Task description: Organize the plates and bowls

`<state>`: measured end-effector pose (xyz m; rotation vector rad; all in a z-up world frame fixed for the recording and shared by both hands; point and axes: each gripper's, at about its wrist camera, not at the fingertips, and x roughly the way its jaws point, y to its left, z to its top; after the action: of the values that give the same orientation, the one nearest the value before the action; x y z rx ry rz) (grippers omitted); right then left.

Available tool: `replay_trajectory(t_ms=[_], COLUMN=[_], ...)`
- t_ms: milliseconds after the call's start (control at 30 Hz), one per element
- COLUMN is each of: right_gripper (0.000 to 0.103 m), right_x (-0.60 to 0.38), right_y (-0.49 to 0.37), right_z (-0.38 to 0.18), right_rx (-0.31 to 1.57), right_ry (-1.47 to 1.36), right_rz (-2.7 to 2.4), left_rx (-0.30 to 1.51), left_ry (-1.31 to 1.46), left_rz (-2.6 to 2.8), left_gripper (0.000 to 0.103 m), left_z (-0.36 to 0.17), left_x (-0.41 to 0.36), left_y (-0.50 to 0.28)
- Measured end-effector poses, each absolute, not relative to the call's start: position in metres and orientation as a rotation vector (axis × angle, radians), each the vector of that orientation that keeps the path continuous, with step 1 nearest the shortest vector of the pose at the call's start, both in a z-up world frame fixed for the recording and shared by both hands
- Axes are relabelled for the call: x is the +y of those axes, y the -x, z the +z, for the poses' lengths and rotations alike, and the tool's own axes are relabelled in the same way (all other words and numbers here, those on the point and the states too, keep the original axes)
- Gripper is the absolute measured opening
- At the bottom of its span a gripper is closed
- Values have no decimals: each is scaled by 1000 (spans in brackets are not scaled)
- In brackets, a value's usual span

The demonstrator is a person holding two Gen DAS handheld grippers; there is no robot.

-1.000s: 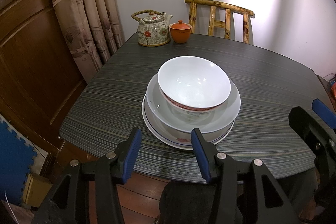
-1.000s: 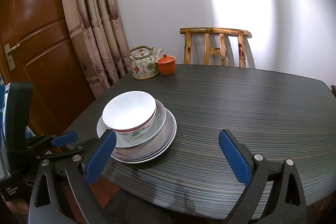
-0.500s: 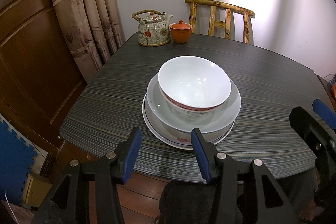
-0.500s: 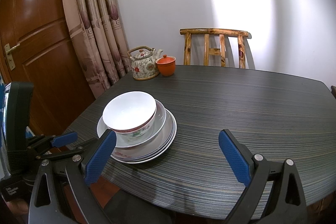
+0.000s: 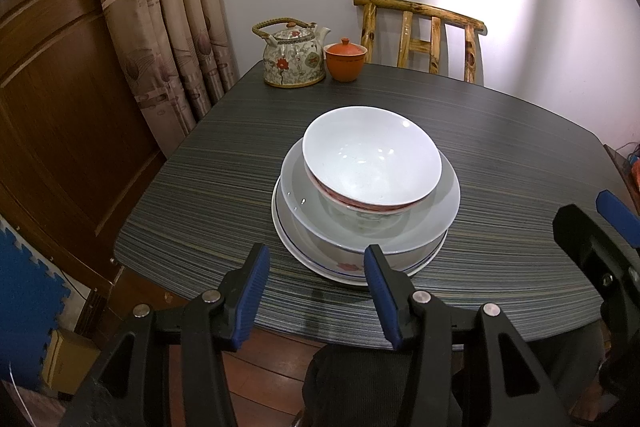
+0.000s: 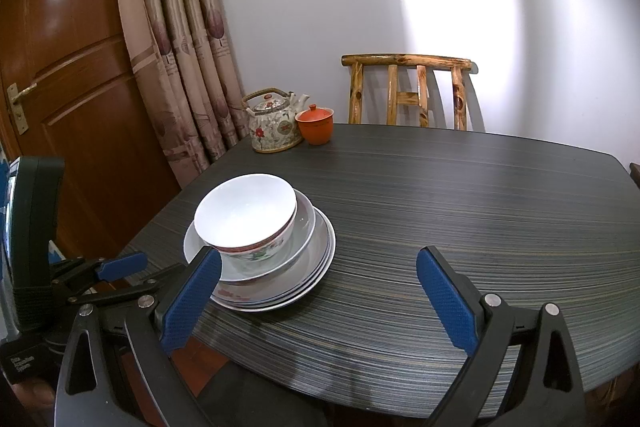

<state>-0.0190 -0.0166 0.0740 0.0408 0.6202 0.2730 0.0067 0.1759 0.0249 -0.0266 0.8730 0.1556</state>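
A white bowl with a red pattern [image 5: 372,157] sits on top of a stack of a wider shallow bowl [image 5: 436,223] and plates [image 5: 340,269] near the table's front left; the stack also shows in the right wrist view [image 6: 246,215]. My left gripper [image 5: 316,287] is open and empty, held just in front of the stack at the table's near edge. My right gripper [image 6: 320,303] is open and empty, to the right of the stack above the table's front edge.
A floral teapot [image 5: 294,57] and an orange lidded cup [image 5: 345,61] stand at the table's far left corner. A wooden chair [image 5: 420,37] is behind the dark striped table [image 5: 520,155]. Curtain and wooden door are on the left.
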Motion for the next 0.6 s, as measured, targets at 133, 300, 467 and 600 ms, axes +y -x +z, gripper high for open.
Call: replay_trajectory(t_ms=[133, 300, 467, 600], right_gripper=[97, 97, 97, 97], right_x=[-16, -18, -23, -23], right_y=[19, 18, 17, 15], right_z=[74, 76, 80, 81], right_rx=[621, 623, 622, 620], right_ry=[-40, -43, -46, -46], right_rz=[273, 276, 281, 279], left_rx=[873, 877, 879, 879], left_ry=[26, 25, 26, 23], left_rz=[156, 169, 180, 186], left_gripper=[50, 50, 50, 50], left_z=[25, 24, 23, 21], left_x=[177, 179, 181, 181], left_y=[-7, -6, -9, -9])
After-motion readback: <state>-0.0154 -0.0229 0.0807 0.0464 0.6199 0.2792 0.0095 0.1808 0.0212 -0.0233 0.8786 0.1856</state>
